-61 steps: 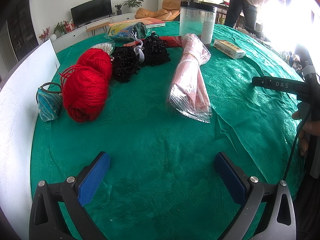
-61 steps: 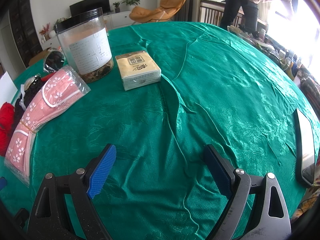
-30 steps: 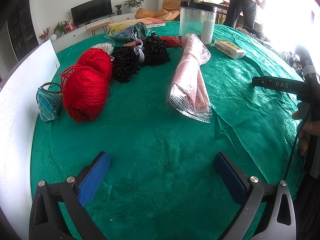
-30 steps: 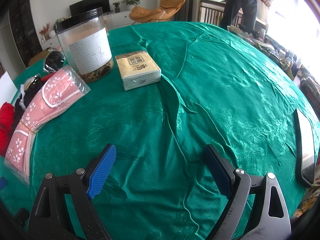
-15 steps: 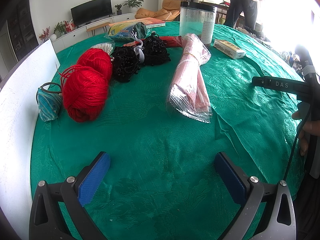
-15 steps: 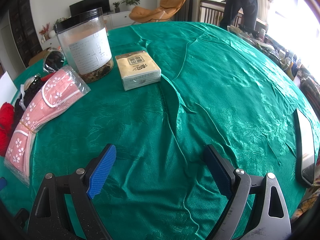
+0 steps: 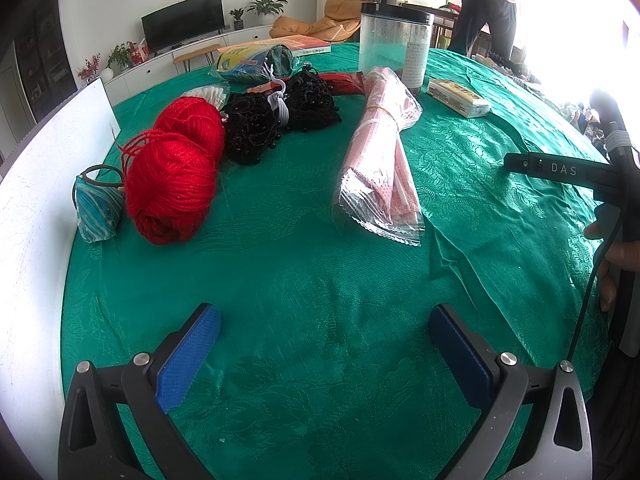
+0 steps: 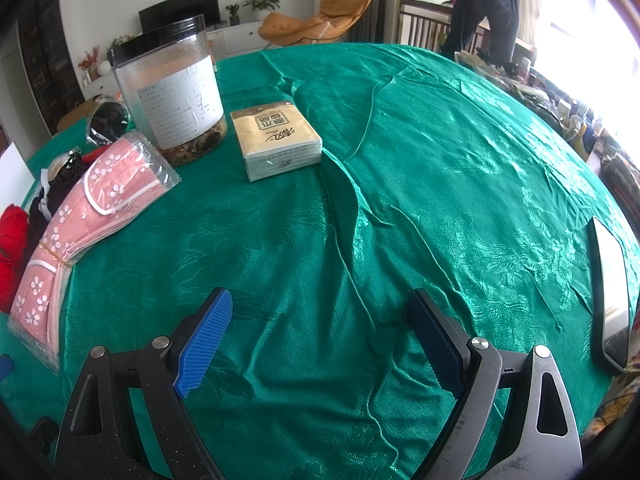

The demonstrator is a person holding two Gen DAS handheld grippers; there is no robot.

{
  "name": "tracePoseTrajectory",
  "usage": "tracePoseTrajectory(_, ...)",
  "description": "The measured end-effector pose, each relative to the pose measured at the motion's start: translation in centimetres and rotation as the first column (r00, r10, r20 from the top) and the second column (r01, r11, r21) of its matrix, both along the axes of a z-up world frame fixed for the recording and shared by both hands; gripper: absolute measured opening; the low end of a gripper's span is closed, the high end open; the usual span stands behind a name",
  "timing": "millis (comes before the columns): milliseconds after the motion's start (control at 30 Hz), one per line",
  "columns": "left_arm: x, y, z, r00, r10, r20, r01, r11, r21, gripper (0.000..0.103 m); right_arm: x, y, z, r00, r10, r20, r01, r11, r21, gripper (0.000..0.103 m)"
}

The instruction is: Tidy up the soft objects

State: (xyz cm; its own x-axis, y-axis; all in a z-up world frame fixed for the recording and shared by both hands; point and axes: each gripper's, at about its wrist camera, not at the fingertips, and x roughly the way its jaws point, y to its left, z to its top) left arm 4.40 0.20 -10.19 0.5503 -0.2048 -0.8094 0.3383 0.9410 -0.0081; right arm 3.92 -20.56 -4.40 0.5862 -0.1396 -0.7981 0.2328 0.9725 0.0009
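Two red yarn balls (image 7: pixel 172 184) lie at the left of the green tablecloth (image 7: pixel 320 300), beside a small teal pouch (image 7: pixel 98 208). Behind them sit black beaded fabric bundles (image 7: pixel 276 120). A pink cloth in a clear bag (image 7: pixel 380 160) lies in the middle, also seen in the right wrist view as the pink cloth bag (image 8: pixel 80 220). A tissue pack (image 8: pixel 276 144) rests beyond my right gripper (image 8: pixel 320 340). My left gripper (image 7: pixel 324 348) hovers open and empty over bare cloth near the front edge. My right gripper is open and empty too.
A clear jar with a black lid (image 8: pixel 172 92) stands next to the tissue pack. A phone (image 8: pixel 610 296) lies at the table's right edge. A white board (image 7: pixel 36 184) borders the left side. A person (image 8: pixel 492 8) stands beyond the far side.
Neither gripper nor any object on the table has moved. Only the person in the background has shifted.
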Motion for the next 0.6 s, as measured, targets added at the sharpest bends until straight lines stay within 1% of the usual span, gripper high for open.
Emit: tracePoseTrajectory(600,-0.02,-0.01,0.01,1.0,0.0,0.0,0.0,1.0,0.0,0.103,0.09,0.14,0.0,1.0,0.0,0.0,0.0,1.0,0.0,0.091)
